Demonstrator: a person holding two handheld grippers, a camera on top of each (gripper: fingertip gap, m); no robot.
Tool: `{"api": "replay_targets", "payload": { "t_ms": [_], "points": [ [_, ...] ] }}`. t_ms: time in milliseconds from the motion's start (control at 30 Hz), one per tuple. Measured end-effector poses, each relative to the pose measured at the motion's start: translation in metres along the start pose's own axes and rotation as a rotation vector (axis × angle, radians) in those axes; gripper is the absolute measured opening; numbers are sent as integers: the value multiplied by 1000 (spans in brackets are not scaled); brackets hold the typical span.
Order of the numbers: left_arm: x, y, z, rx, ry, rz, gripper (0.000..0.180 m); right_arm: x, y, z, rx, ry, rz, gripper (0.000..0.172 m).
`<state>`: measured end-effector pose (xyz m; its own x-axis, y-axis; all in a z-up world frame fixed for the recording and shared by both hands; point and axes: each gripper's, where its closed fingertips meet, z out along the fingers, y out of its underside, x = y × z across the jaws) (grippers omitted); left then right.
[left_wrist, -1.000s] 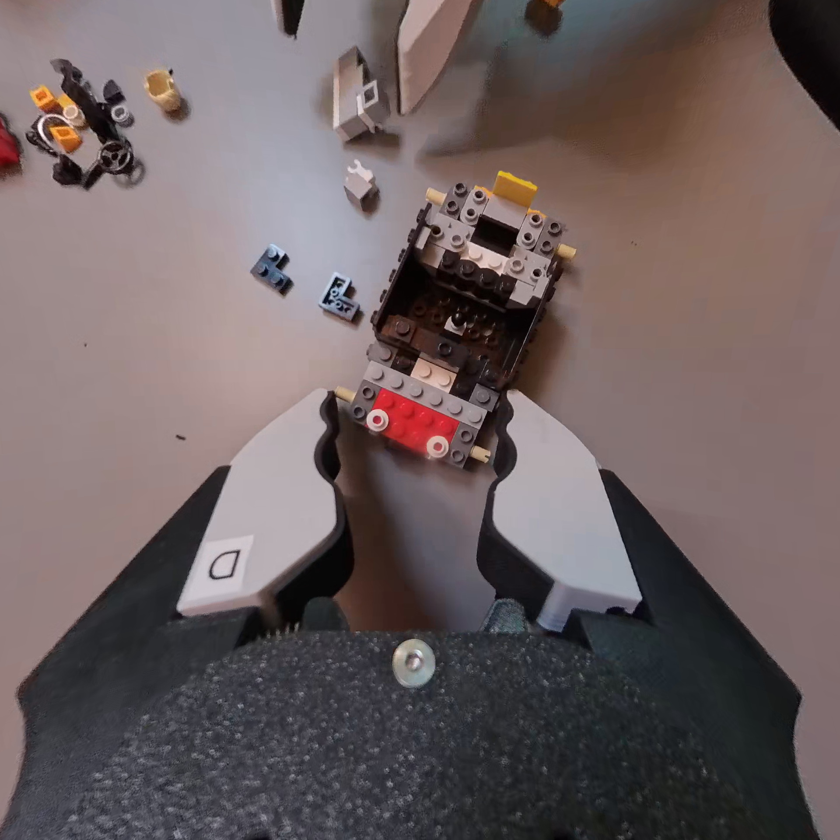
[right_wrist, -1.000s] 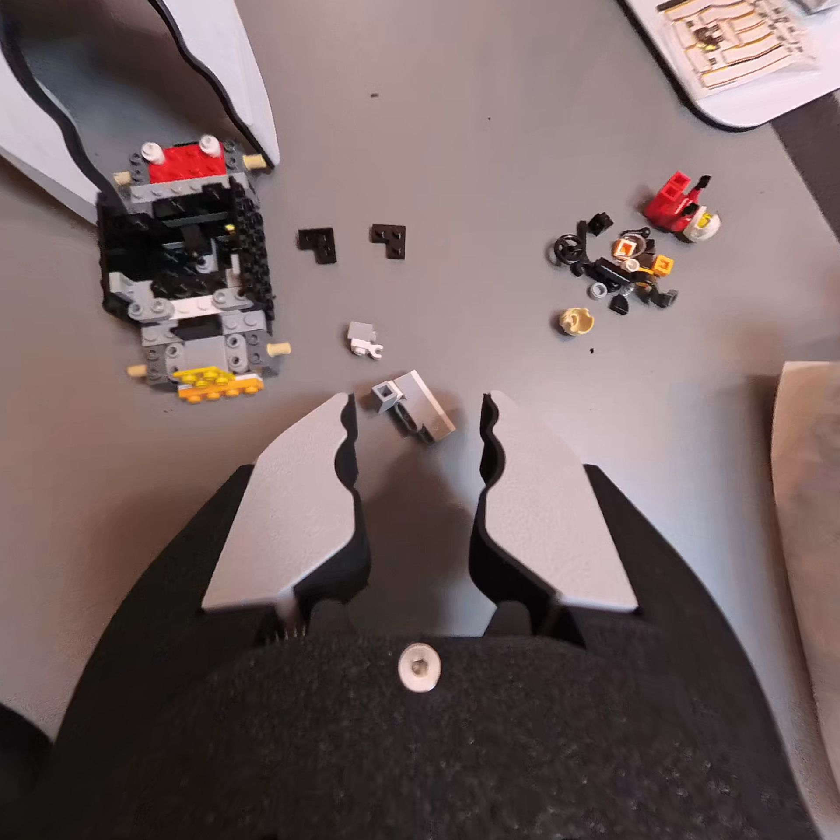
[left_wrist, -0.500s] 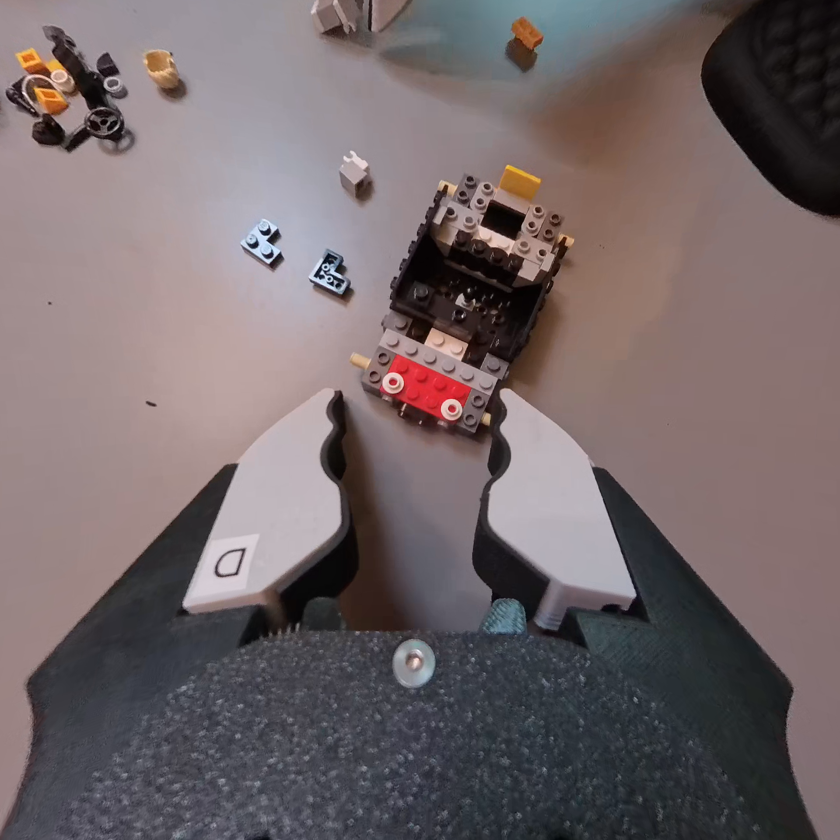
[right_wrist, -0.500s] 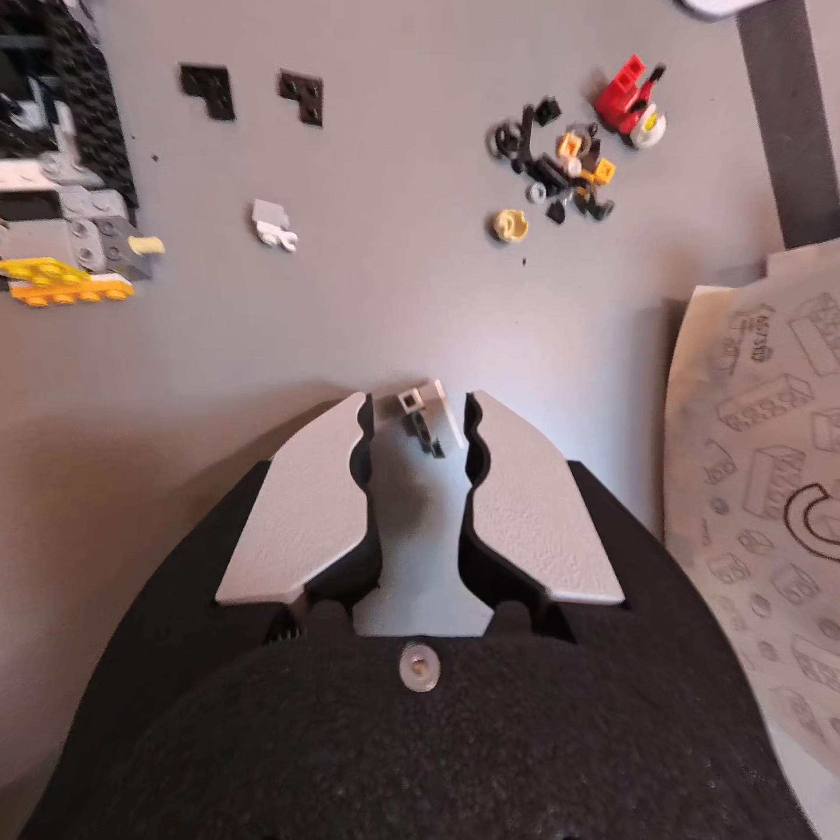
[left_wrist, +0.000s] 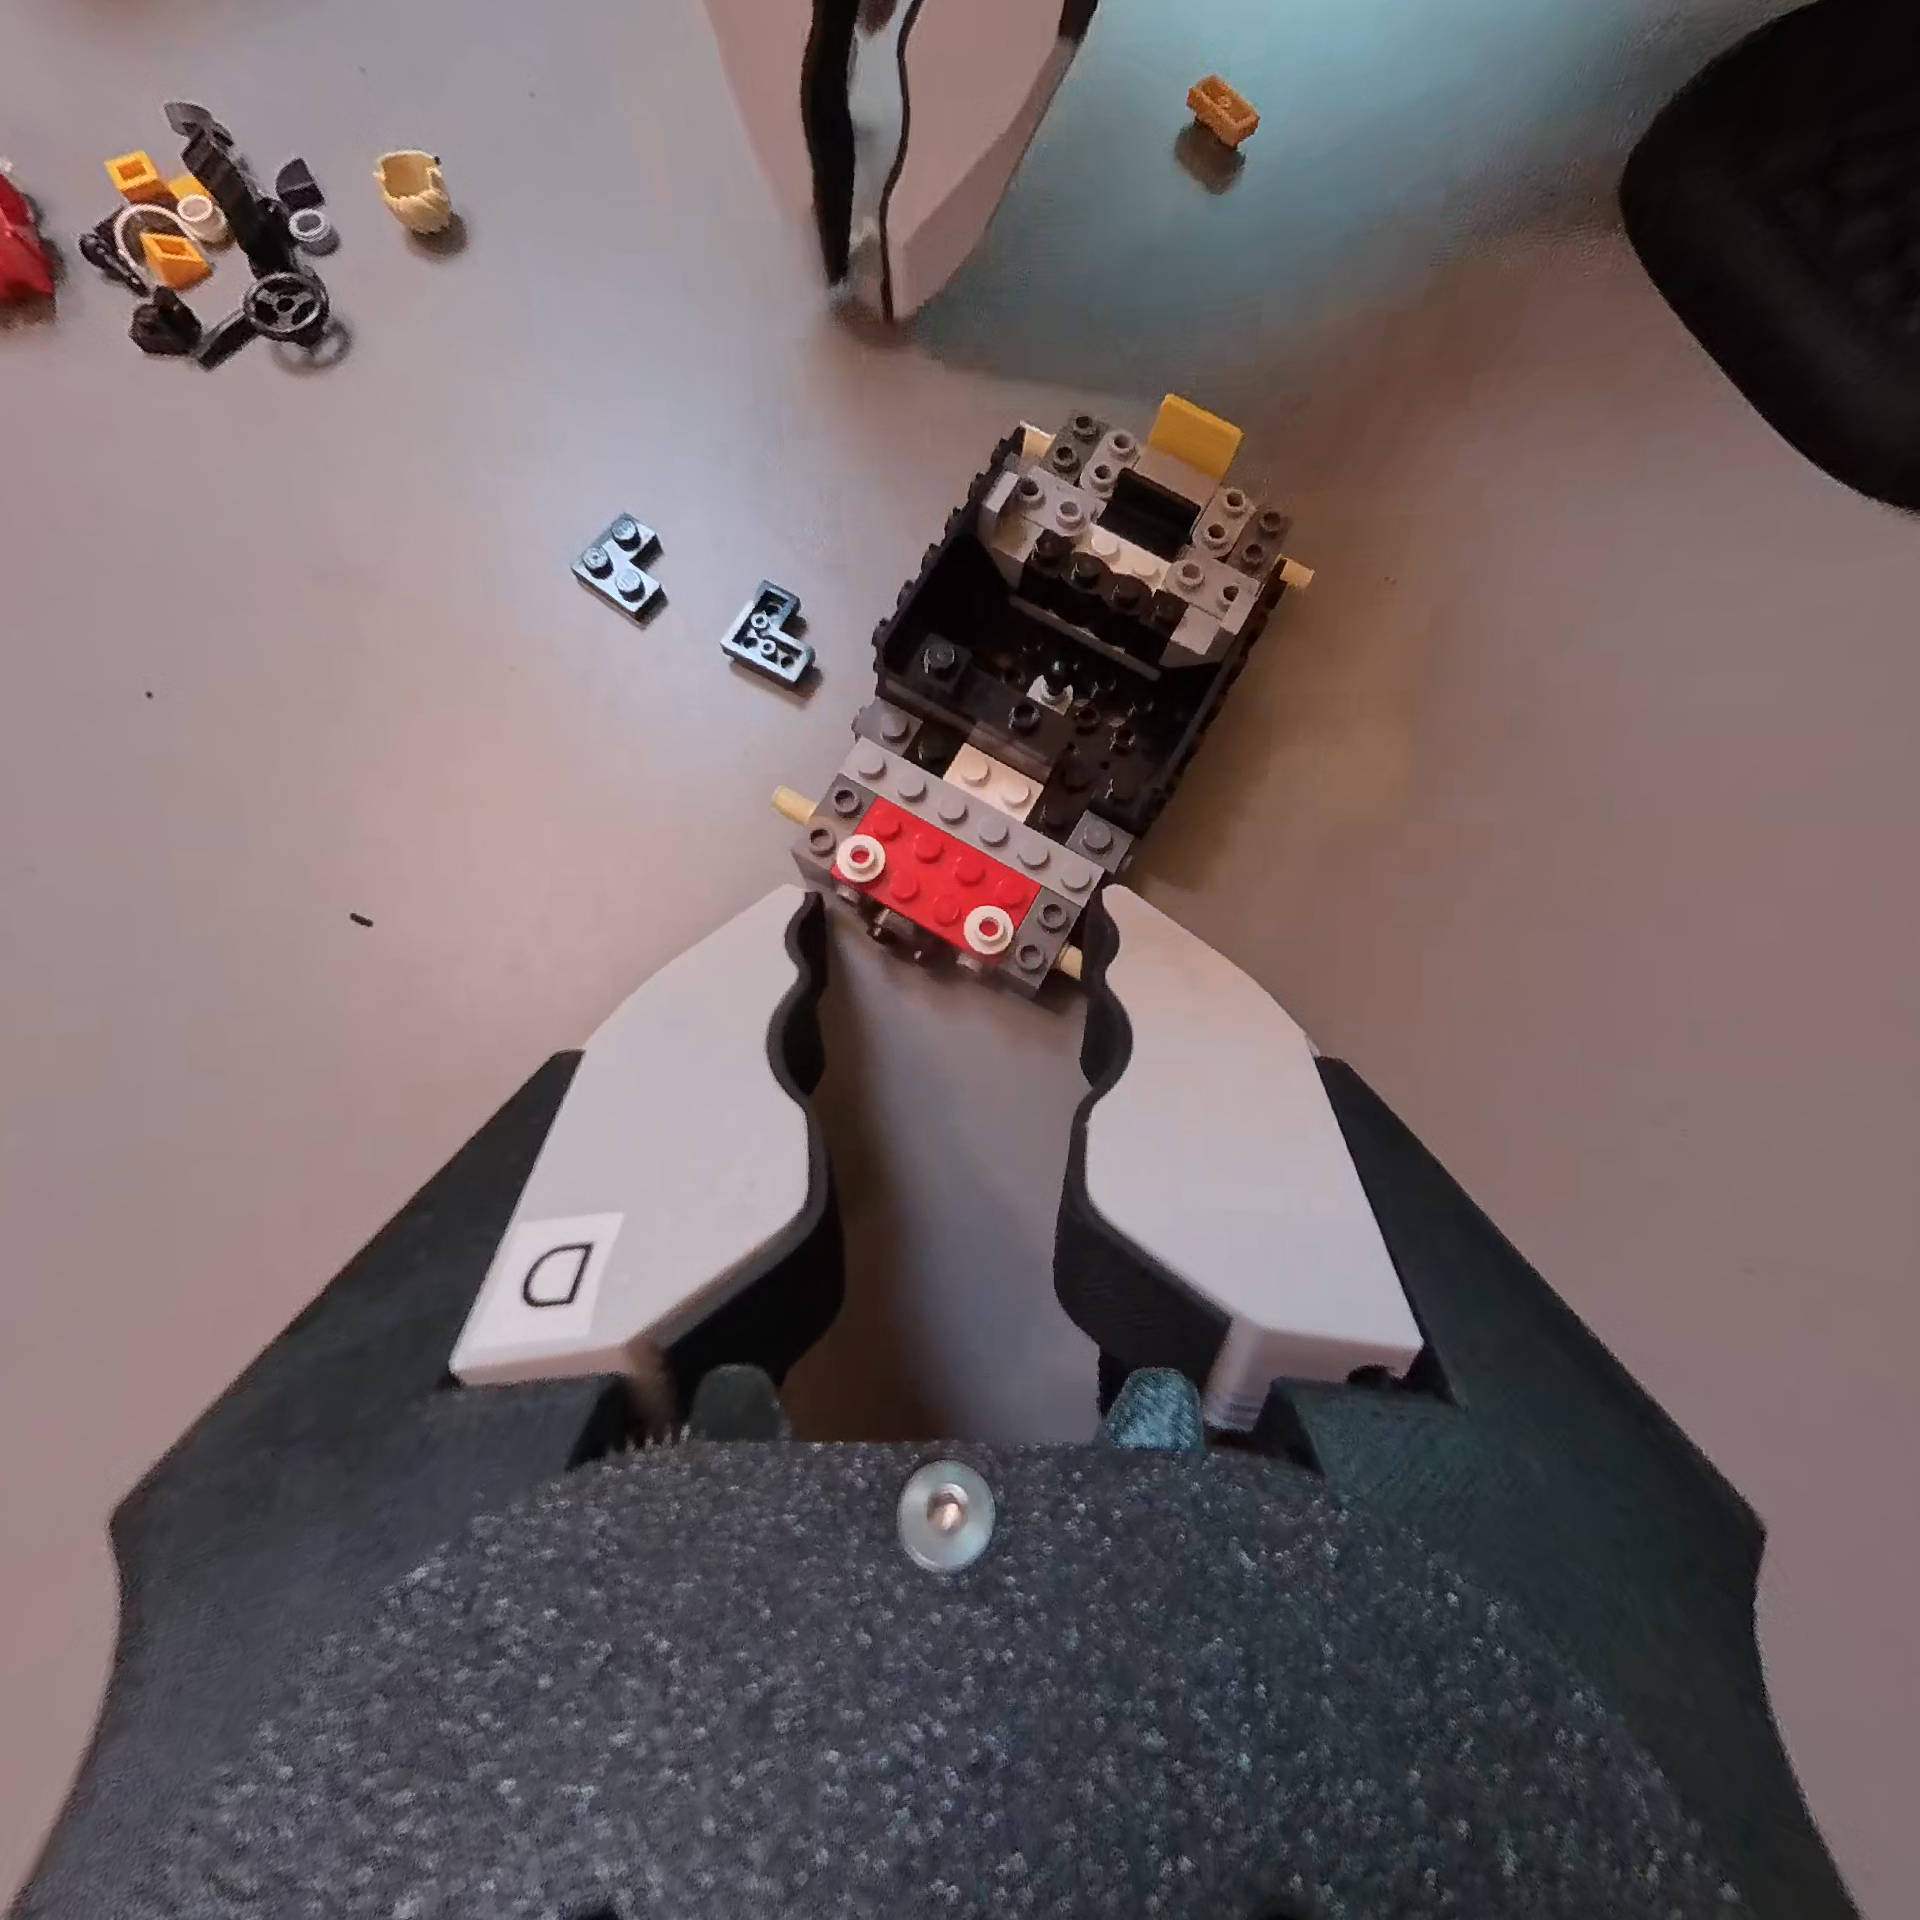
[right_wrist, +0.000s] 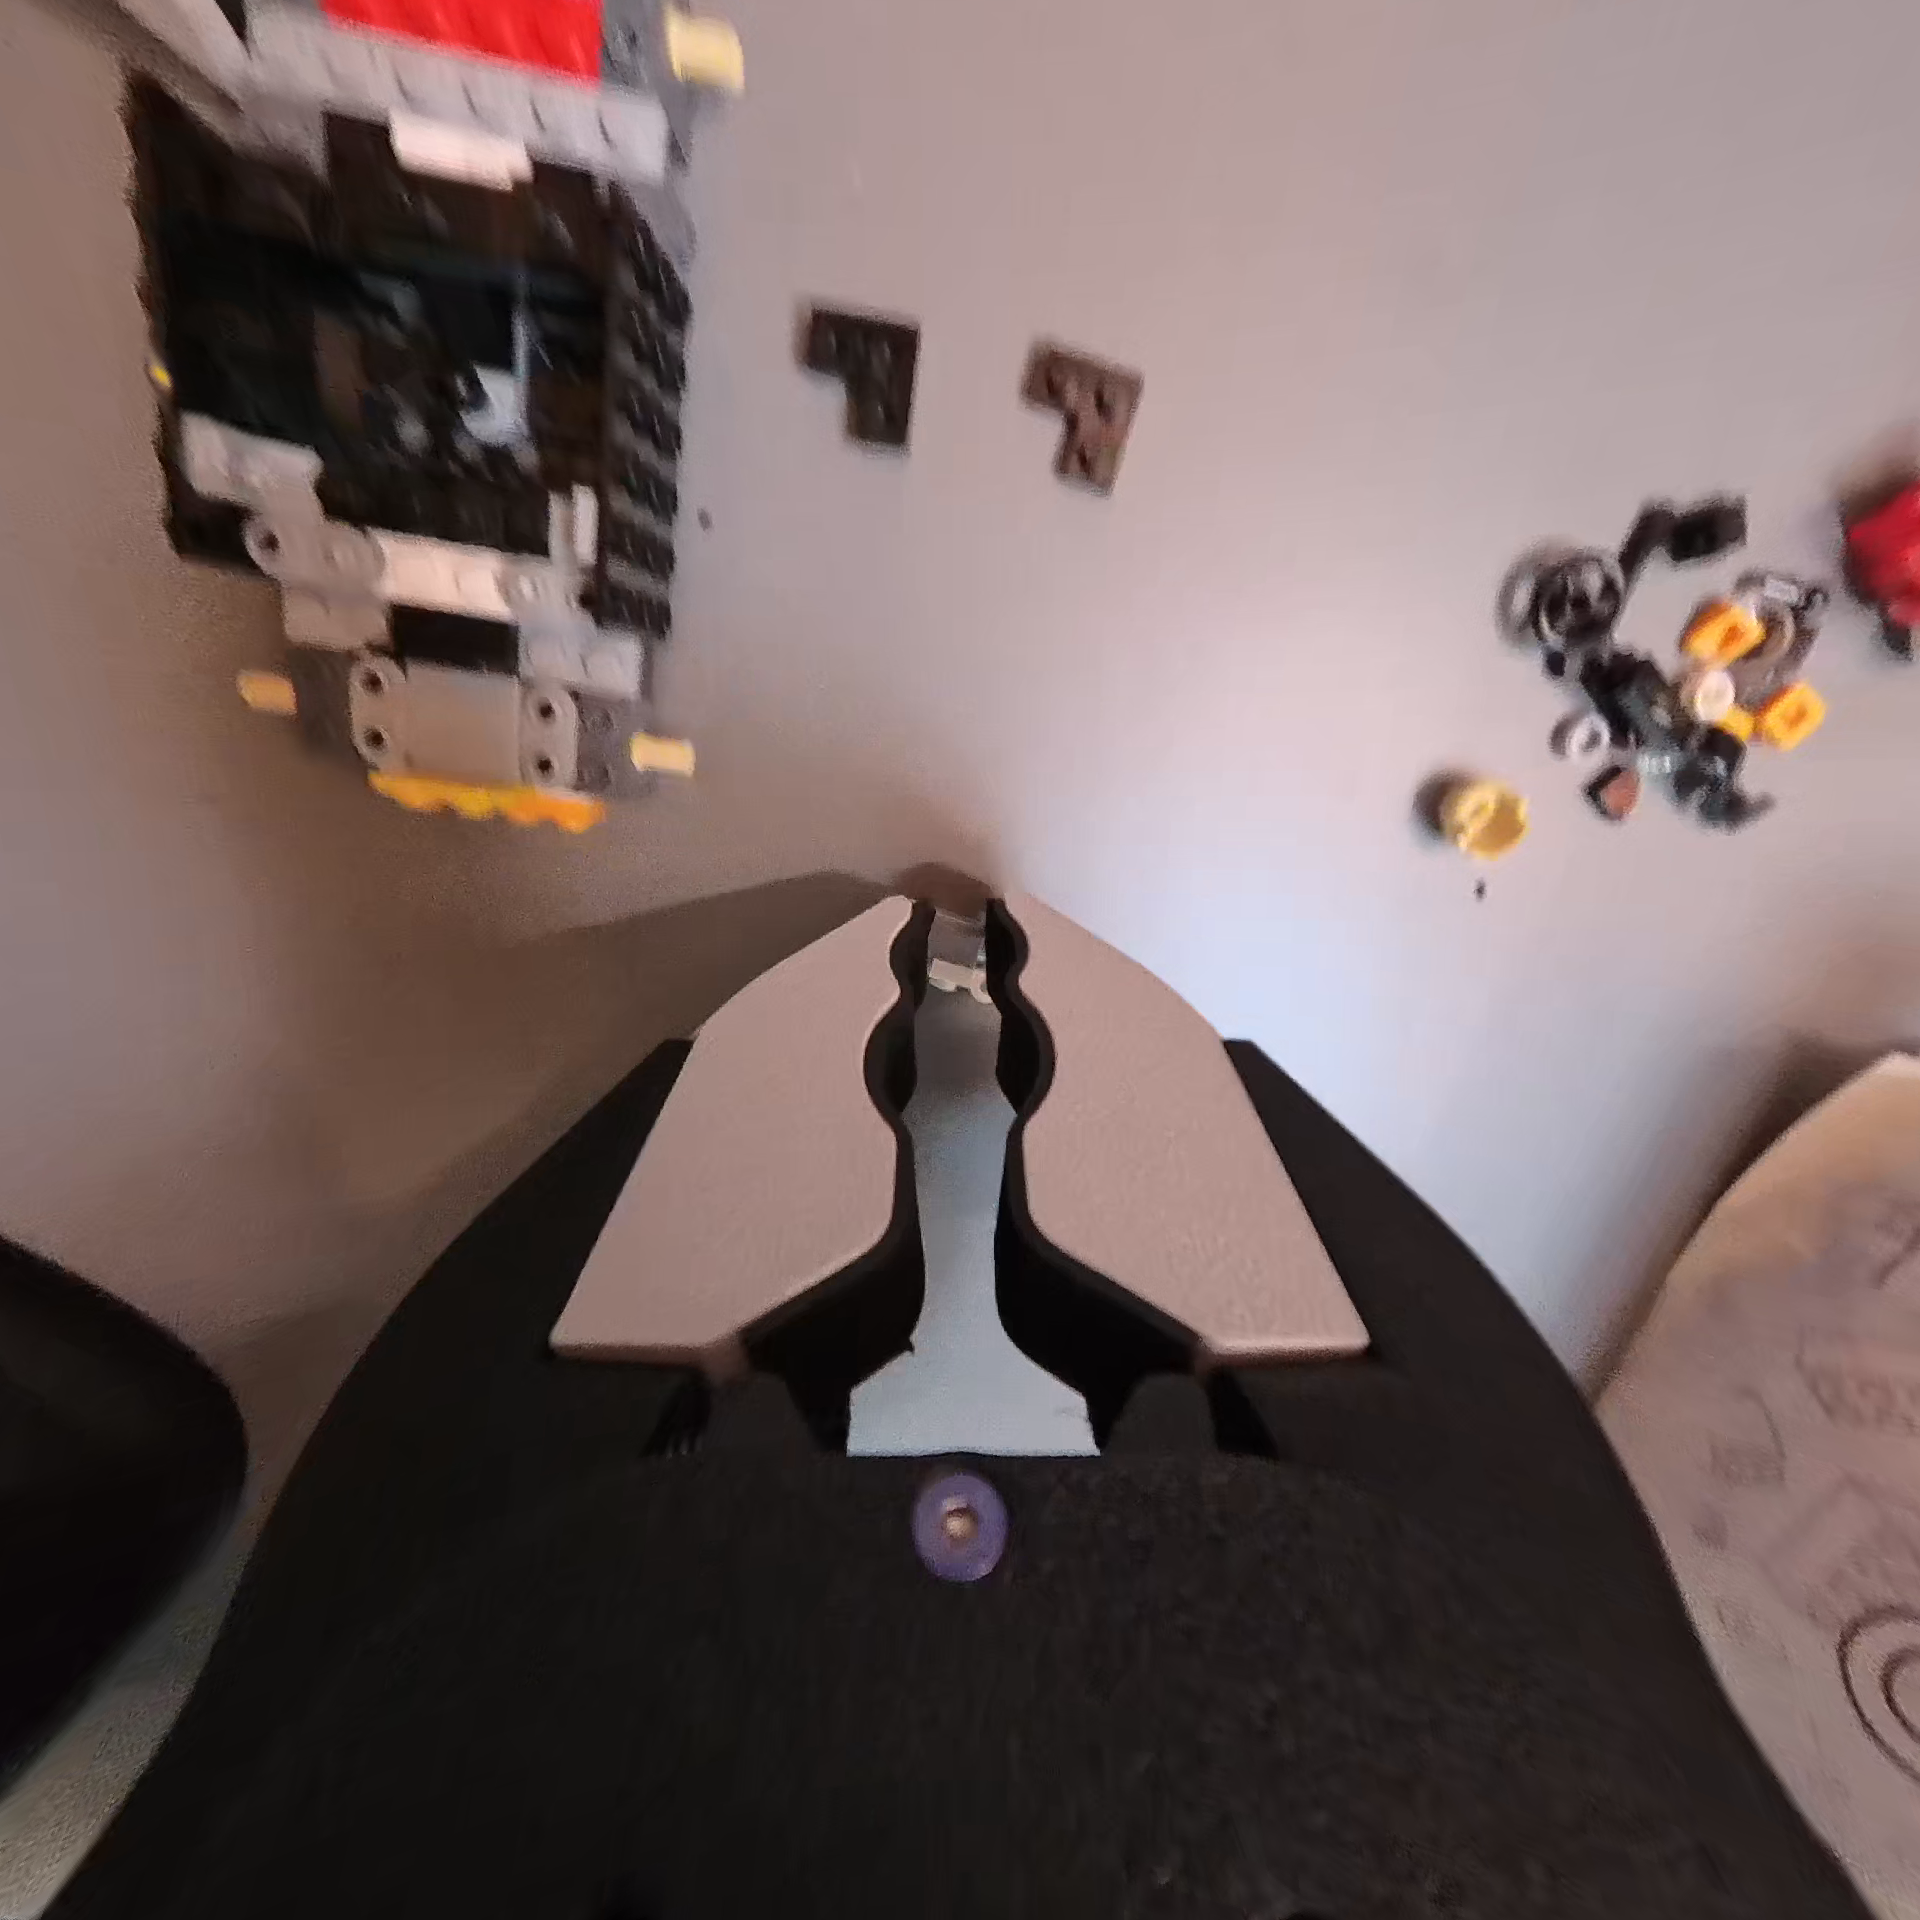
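A grey bench carries loose toy-brick parts. Two dark L-shaped plates lie side by side, apart, one studs up and the other underside up. Farther along the bench is a small heap of tiny parts, black, orange and white, with a little black steering wheel among them. A tan rounded piece sits just beside the heap, and a red piece lies on its other side. A lone orange brick lies well apart. A printed paper sheet covers one part of the bench.
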<state>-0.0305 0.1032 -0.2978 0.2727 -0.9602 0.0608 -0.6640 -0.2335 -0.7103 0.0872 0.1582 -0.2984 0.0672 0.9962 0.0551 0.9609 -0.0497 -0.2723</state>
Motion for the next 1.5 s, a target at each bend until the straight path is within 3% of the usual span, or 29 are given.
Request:
{"api": "replay_targets", "payload": {
  "t_ms": [100, 267, 467, 600, 833, 867, 1000, 1200, 1267, 1500],
  "points": [
    [-3, -2, 1, -1, -23, 14, 45, 9, 0, -9, 40, 42, 29, 11],
    [-4, -2, 2, 11, -35, 6, 41, 17, -54, -14, 297, 49, 110, 29],
    [-3, -2, 2, 18, -27, 0, 40, 22, -77, 19, 279, -44, 129, 24],
    [-2, -2, 1, 22, -23, -2, 40, 27, -65, 21, 190, -29, 112, 15],
    [-2, -2, 2, 22, -13, -6, 40, 31, 18, -2, -39, 5, 179, 15],
    [-2, -2, 2, 23, -11, -7, 40, 31, 23, -3, -43, 12, 189, 22],
    [-1, -2, 2, 24, -9, -6, 39, 40, 1, -8, 71, 44, 198, 33],
    [0, -2, 2, 28, -11, -5, 39, 63, -37, 10, 167, 33, 216, 30],
    [0, -2, 2, 28, -11, -5, 40, 62, -35, 15, 158, -1, 220, 13],
    [0, -3, 3, 26, -12, 0, 39, 44, 30, -4, -73, 2, 176, 13]
  ]
}}
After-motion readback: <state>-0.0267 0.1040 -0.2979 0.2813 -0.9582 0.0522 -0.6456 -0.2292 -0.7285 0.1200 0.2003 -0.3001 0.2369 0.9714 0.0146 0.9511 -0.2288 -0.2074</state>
